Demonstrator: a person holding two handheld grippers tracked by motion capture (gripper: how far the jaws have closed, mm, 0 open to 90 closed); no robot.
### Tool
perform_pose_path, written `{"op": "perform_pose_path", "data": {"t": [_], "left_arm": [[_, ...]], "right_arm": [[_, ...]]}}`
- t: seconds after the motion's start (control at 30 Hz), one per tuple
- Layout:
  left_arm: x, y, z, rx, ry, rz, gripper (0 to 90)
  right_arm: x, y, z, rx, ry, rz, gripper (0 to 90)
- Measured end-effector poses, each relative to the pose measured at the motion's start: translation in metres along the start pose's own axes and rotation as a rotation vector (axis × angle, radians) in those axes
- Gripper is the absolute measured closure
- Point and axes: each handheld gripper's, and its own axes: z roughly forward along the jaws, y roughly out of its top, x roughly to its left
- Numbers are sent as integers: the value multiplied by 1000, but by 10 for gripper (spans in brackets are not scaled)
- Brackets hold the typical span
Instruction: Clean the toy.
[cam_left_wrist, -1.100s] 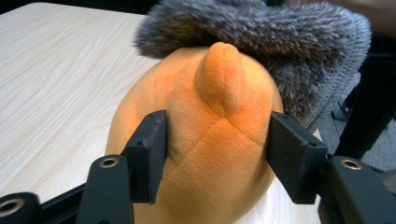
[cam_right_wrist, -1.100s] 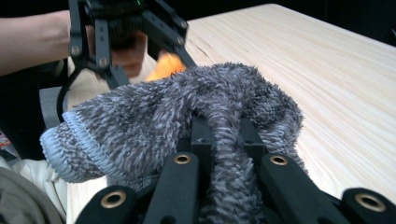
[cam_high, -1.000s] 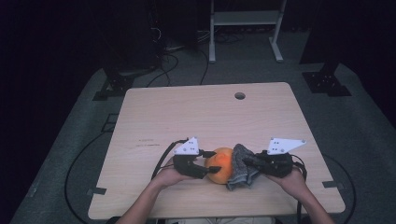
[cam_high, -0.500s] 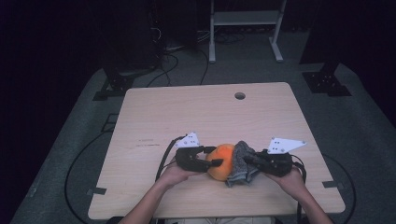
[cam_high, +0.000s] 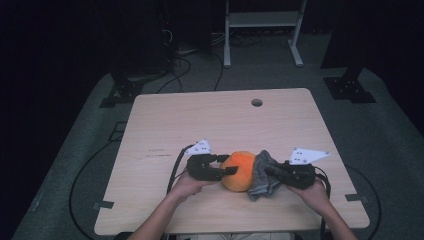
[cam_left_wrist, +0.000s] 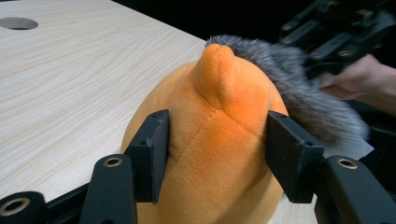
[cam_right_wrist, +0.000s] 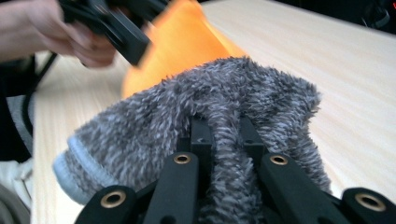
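My left tool clamps the orange plush toy from both sides, pads pressed into its soft body. The toy sits near the front edge of the desk, between my hands. My right tool is pinched tight on a fold of the fuzzy grey sock (probably touching the toy's far side, though blur hides the contact).

One camera looks down from above the table's near edge, while two ride close behind the grippers, facing each other across the orange plush.
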Motion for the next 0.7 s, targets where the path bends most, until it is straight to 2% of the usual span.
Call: {"op": "perform_pose_path", "data": {"t": [0.17, 0.27, 0.37, 0.4, 0.47, 0.5, 0.57, 0.63, 0.7], "left_arm": [[-3, 0, 3, -2, 4, 6, 434], [-9, 1, 7, -5, 15, 29, 443], [-15, 2, 9, 12, 19, 68, 443], [-15, 3, 8, 18, 8, 80, 429], [-12, 2, 4, 32, -52, 88, 340], [-12, 1, 2, 33, -48, 104, 323], [-14, 0, 2, 39, -36, 114, 346], [-18, 0, 5, 52, -19, 148, 410], [-23, 0, 10, 64, -37, 178, 442]], "right_arm": [[5, 2, -3, 4, 6, -11, 811], [11, 13, -1, -19, 33, -37, 811], [18, 26, 4, -37, 51, -74, 811], [18, 29, 5, -33, 51, -83, 811], [17, 29, 6, -27, 56, -83, 811], [15, 28, 6, -27, 50, -77, 811], [11, 25, 4, -19, 43, -59, 811], [10, 26, 2, -16, 43, -52, 812], [15, 30, 0, -18, 69, -72, 811]]}}
